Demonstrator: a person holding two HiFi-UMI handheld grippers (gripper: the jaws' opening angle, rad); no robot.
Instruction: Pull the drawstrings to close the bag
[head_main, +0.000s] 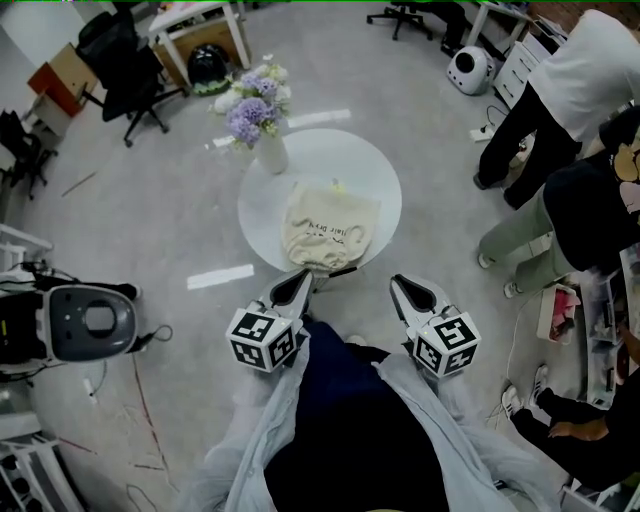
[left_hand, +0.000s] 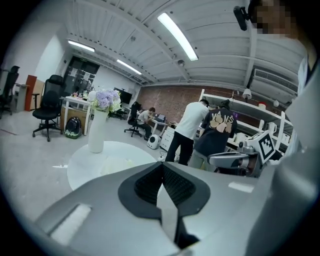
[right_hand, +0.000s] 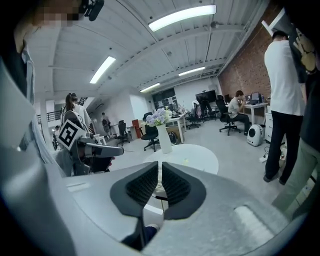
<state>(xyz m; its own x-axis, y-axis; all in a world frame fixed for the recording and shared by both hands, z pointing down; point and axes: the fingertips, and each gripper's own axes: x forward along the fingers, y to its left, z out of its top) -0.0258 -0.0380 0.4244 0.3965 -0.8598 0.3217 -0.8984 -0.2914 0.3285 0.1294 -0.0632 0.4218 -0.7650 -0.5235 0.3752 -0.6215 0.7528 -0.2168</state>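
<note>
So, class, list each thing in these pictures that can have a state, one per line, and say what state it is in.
Left gripper: shut, nothing between the jaws.
Right gripper: shut, nothing between the jaws.
Bag: lying flat on the table, neither gripper touching it.
Vase: upright on the table, flowers in it.

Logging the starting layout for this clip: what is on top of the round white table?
A cream bag lies flat near the middle of the table; a white vase of purple flowers stands at its far left edge. The bag's inside and the tabletop beneath it are hidden.
</note>
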